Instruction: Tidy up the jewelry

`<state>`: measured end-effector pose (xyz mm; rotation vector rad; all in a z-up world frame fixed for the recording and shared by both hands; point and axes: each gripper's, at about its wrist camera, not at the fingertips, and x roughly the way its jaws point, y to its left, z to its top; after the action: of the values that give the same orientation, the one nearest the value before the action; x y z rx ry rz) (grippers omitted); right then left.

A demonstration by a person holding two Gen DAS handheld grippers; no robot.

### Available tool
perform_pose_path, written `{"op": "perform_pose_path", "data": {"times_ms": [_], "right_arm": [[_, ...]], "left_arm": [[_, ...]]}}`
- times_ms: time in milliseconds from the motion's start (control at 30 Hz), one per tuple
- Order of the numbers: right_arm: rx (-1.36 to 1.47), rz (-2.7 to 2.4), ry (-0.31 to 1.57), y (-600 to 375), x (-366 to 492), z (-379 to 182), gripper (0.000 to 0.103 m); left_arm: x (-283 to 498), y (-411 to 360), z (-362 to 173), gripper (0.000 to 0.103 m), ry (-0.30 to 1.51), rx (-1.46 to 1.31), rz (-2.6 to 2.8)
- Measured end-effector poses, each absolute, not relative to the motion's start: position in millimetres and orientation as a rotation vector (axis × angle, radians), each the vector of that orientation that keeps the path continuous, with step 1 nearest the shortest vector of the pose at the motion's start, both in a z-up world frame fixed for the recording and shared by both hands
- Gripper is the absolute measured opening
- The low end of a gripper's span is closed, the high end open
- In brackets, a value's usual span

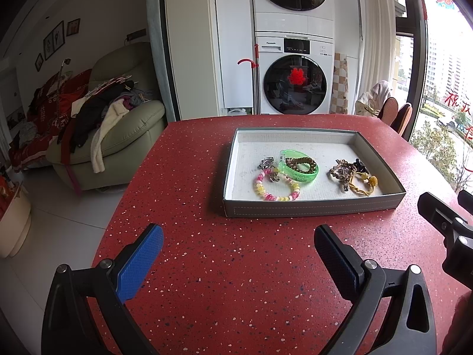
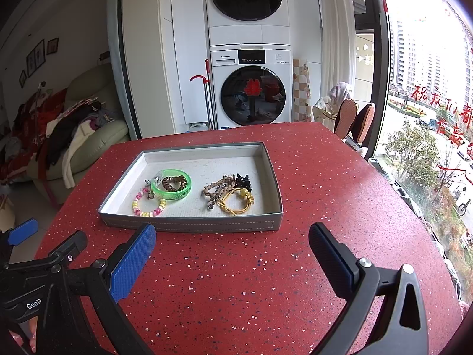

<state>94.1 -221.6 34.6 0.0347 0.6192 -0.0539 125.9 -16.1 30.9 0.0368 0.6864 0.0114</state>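
Red speckled tabletop (image 1: 236, 281), carrying one shallow grey tray (image 1: 313, 208) with a white lining, set toward the far half of the surface. Tray contents, left group: a pink-and-yellow spiral bracelet (image 1: 276, 188) near the front wall; a translucent green bangle (image 1: 298, 170) just behind it, with a brown coil hair tie (image 1: 301, 162) lying inside the bangle's ring; a small silver-toned clip (image 1: 266, 162) touching the bangle's left side. Right group, well apart from the left: a brown beaded strand (image 1: 343, 173), a yellow cord bracelet (image 1: 365, 185) overlapping it, and a black claw clip (image 1: 360, 164) behind both. Left gripper (image 1: 238, 244): blue-padded jaws spread wide, holding nothing, poised above bare tabletop just short of the tray's front wall. Right gripper (image 2: 232, 244): jaws likewise spread wide and empty, in front of the tray's front wall, beside the left gripper. Background: stacked white washer and dryer (image 1: 292, 59), and a pale green sofa (image 1: 118, 136) heaped with clothes at left.
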Motion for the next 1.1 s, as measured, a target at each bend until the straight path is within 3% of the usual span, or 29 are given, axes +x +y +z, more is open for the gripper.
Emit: {"op": "perform_pose_path", "data": {"times_ms": [1100], "right_arm": [[0.039,-0.054,0.622,-221.8,91.7,35.3,0.103]], "left_arm": [[124.5,-13.7,29.3,0.103,0.691,0.026,0.018]]}}
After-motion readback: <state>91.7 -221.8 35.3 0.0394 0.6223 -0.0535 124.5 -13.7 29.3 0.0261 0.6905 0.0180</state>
